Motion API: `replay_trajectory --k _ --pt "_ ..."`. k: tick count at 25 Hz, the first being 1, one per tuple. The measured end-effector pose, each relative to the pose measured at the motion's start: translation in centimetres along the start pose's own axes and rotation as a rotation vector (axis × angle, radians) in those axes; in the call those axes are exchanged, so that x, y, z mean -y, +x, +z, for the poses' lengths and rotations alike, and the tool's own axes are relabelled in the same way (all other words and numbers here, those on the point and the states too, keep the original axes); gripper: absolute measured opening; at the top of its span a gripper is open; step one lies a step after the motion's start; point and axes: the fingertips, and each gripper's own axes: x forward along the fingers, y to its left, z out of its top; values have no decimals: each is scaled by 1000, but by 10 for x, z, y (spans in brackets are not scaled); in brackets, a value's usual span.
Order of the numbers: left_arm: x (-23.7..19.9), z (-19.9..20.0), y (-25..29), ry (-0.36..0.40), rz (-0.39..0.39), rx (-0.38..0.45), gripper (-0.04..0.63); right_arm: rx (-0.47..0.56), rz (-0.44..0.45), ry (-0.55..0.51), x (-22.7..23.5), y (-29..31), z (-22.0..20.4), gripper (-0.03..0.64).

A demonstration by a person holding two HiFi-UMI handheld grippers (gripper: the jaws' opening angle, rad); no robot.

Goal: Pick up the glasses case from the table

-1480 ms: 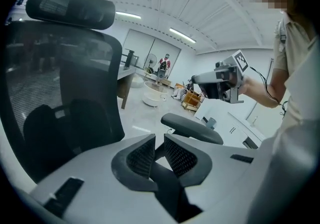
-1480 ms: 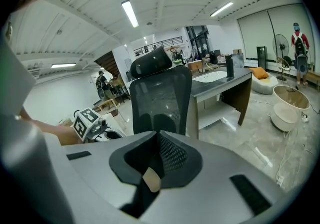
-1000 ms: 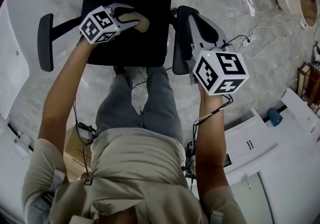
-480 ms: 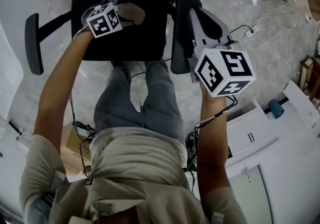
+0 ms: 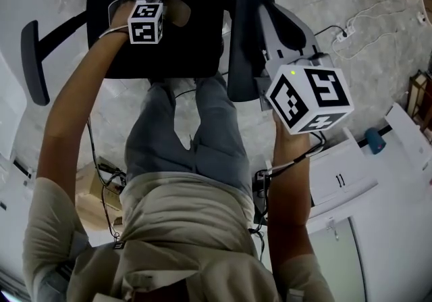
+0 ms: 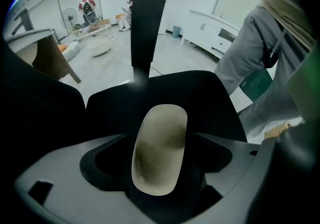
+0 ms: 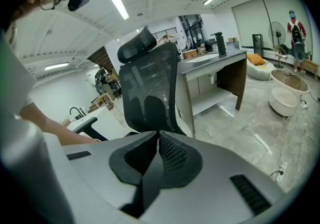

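Note:
The glasses case, a beige oval shell, lies on the black seat of an office chair. My left gripper points steeply down over it. In the left gripper view the case sits lengthwise between the two jaws of this gripper, with dark gaps on both sides. These jaws have just been opening and do not press on the case. My right gripper hangs beside the chair's right armrest. Its jaws meet at the tips and hold nothing.
The chair's mesh back rises ahead of the right gripper. White cabinets stand at the right. A cable with a power strip lies on the stone floor. A cardboard box sits by the person's left leg.
The left gripper has sunk onto the chair seat and rolled, so its marker cube faces differently. Its jaws have spread apart around the case. The right gripper has dropped slightly.

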Motion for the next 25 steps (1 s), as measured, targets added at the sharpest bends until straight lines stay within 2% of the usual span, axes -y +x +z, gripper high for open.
replay_trajectory --k 6,9,15,17,21,25 --pt "4 -14 23 117 -28 -98 396 -7 2 7 5 4 -6 28" --pt "3 -17 34 110 -25 -95 396 -14 -1 11 8 7 -11 28" --pt "-4 -16 38 86 28 -61 394 -14 -2 17 9 7 -12 28" --pt "-4 -15 35 50 48 -52 393 -12 -2 19 8 5 -11 28" --pt "-11 -16 25 -74 97 -27 387 -10 0 16 3 2 -8 28" --pt "-16 -12 5 -176 148 34 383 -5 -1 12 -2 -4 -3 28"
